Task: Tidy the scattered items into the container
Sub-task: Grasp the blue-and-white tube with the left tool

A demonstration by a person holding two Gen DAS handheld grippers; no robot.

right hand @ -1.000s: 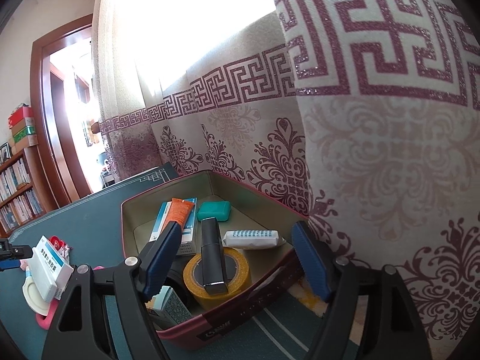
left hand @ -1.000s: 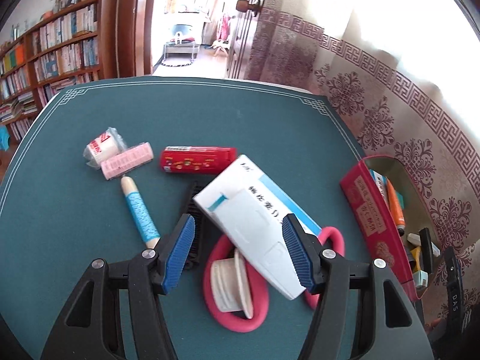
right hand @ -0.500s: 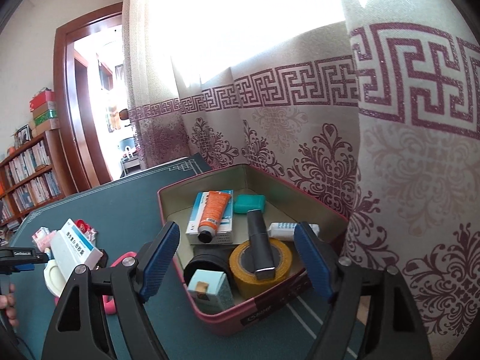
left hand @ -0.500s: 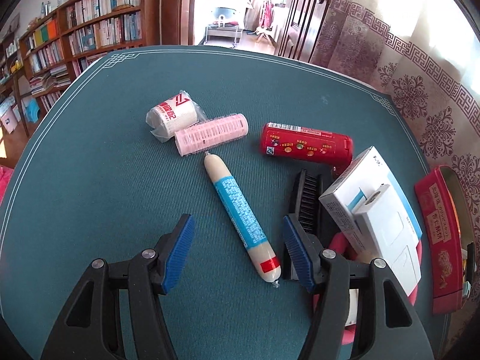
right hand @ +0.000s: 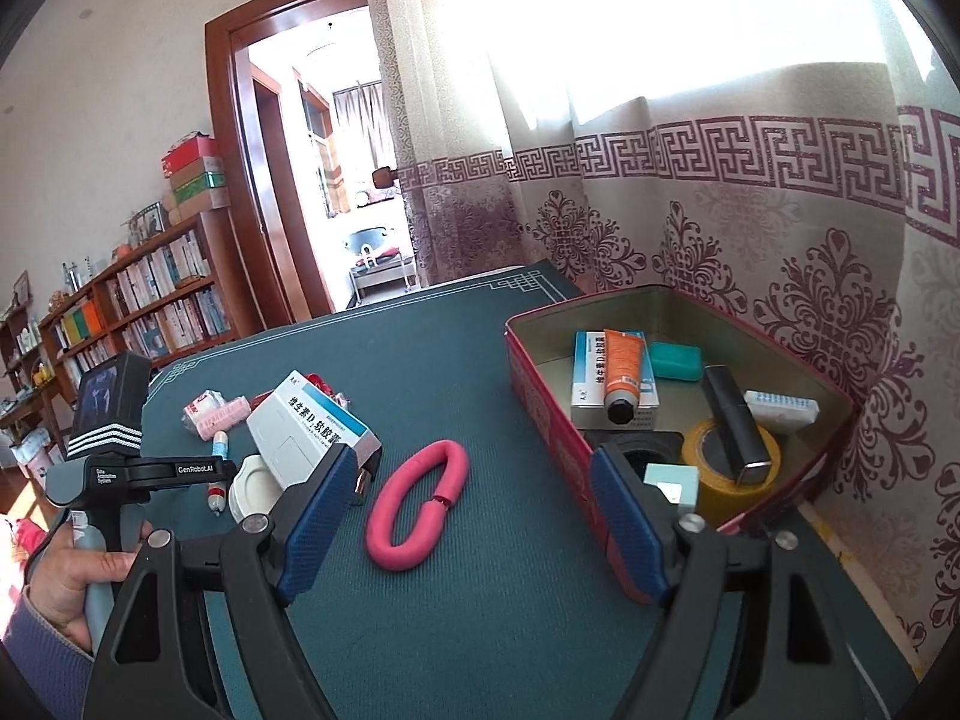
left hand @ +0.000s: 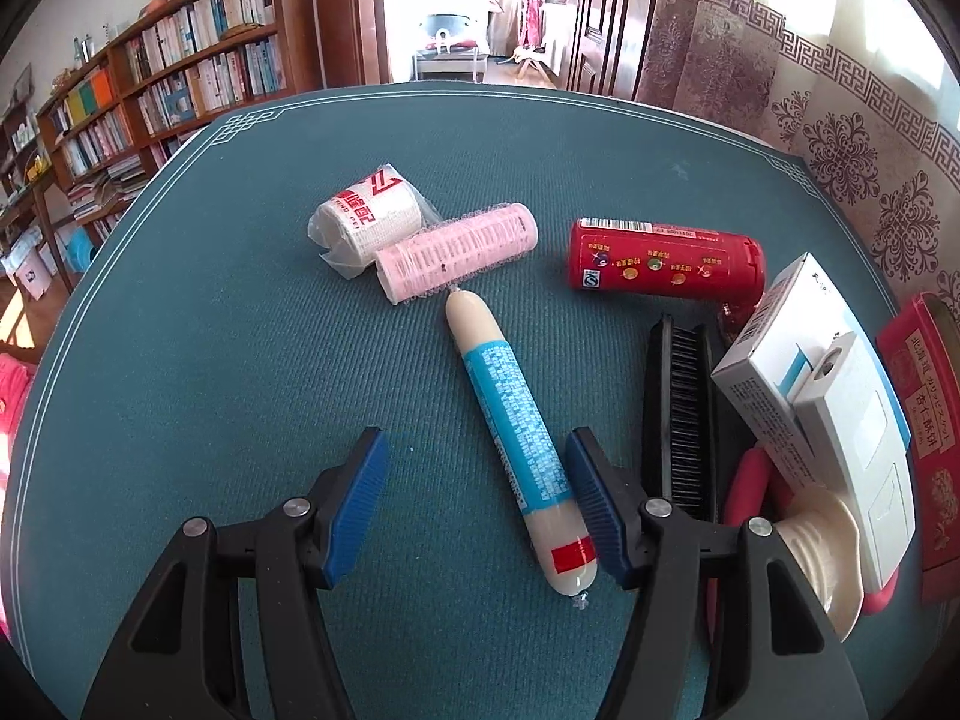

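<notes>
Straddling glossy cylindrical sausage (left hand: 519, 443): left gripper (left hand: 474, 495), ribbed blue pads (left hand: 355, 498) apart.

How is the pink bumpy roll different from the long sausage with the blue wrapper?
The pink hair roller is short, fat and covered in mesh; the sausage is long, thin and smooth. The roller is pink all over; the sausage is cream with a blue label. Both lie flat on the green table, ends nearly touching.

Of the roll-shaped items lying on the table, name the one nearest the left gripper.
The blue-labelled sausage: its red-banded end lies between the open left gripper fingers. The pink curler, white bandage roll and red tube lie farther away.
</notes>
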